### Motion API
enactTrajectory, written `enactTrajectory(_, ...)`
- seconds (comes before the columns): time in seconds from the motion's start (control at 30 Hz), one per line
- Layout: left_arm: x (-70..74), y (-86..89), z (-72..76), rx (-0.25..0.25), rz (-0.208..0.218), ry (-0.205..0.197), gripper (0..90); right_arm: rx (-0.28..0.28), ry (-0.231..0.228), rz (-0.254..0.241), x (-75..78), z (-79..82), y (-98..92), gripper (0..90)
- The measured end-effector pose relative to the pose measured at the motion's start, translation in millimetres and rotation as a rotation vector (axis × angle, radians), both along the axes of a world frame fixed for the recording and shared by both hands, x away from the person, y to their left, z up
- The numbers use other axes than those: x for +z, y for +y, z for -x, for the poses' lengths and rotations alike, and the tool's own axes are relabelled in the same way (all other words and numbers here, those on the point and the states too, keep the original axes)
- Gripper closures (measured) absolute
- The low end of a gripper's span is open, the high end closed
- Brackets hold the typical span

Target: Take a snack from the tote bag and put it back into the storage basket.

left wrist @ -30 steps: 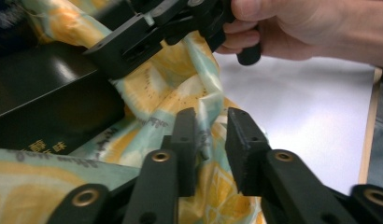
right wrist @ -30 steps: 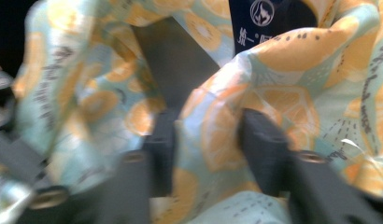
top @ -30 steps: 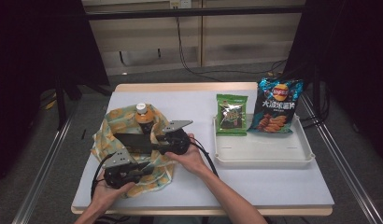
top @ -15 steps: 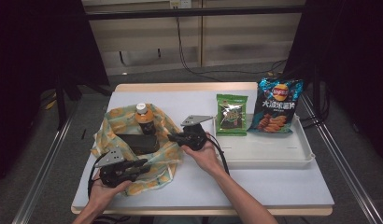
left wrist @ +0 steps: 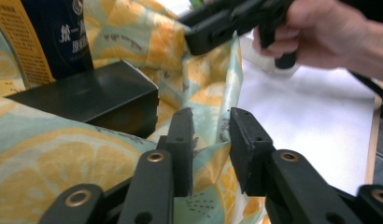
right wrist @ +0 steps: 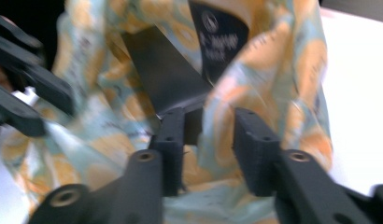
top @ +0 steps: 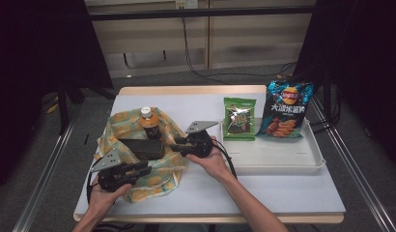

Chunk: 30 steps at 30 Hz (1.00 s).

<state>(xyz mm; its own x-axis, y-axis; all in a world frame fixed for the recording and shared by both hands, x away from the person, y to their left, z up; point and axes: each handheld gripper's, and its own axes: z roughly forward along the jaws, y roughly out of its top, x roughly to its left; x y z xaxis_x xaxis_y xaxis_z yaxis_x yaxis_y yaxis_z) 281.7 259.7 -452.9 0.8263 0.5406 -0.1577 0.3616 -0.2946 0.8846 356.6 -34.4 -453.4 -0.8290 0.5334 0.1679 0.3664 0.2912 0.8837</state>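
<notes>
A cloth with an orange-fruit print [top: 160,171] lies bunched on the white table around a black box [top: 140,147] and a brown bottle with a white cap [top: 148,123]. My left gripper [top: 145,168] lies at the cloth's front left. Its jaws [left wrist: 211,135] stand apart over a fold of the cloth [left wrist: 54,158], with the box [left wrist: 87,95] just beyond. My right gripper [top: 174,146] is at the cloth's right edge, pointing left at the box. Its jaws [right wrist: 206,126] have just been opening, and a loose fold of cloth [right wrist: 273,70] hangs between them, unpressed.
A white tray [top: 283,162] sits at the right of the table. A green snack packet [top: 239,118] and a blue crisps bag [top: 285,111] lean at its back. Bare table lies in front of the tray and cloth. Cables trail from both grippers.
My right gripper has shifted to the right, from over the middle of the cloth to its right edge. The left gripper has stayed where it was.
</notes>
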Motion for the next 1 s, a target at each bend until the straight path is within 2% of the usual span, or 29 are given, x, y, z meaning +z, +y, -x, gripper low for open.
enactTrajectory(0.1,0.1,-1.1,0.0,-0.004,-0.004,0.005,74.9,0.025,-0.016,-0.046,9.9,0.2,0.6,50.6)
enactTrajectory(0.17,0.3,-1.4,0.4,-0.009,-0.008,0.007,77.7,0.064,-0.023,-0.085,17.6,-1.4,1.2,49.2)
enactTrajectory(0.23,0.2,-2.2,0.6,-0.017,-0.001,0.008,78.8,0.072,-0.041,-0.087,22.5,-2.8,3.8,49.1)
enactTrajectory(0.33,-0.1,-3.7,1.2,-0.02,-0.014,0.013,80.3,0.108,-0.049,-0.094,30.4,-6.5,11.2,52.7)
enactTrajectory(0.43,-0.6,-6.0,1.6,-0.029,-0.016,0.016,81.2,0.155,-0.038,-0.114,32.5,-11.6,19.7,53.8)
enactTrajectory(0.57,0.1,-6.5,3.1,-0.039,-0.017,0.012,81.5,0.211,-0.001,-0.08,23.0,-23.9,38.8,50.7)
enactTrajectory(0.67,-0.7,-7.4,4.5,-0.049,-0.031,0.015,81.9,0.22,0.011,-0.049,14.4,-31.6,47.7,47.6)
enactTrajectory(0.83,-0.9,-7.9,4.5,-0.048,-0.033,0.013,81.8,0.226,0.042,-0.031,0.2,-43.9,50.1,41.4)
enactTrajectory(1.0,-0.6,-5.1,4.2,-0.03,-0.025,0.015,81.5,0.223,0.052,-0.008,-7.2,-51.1,52.2,39.6)
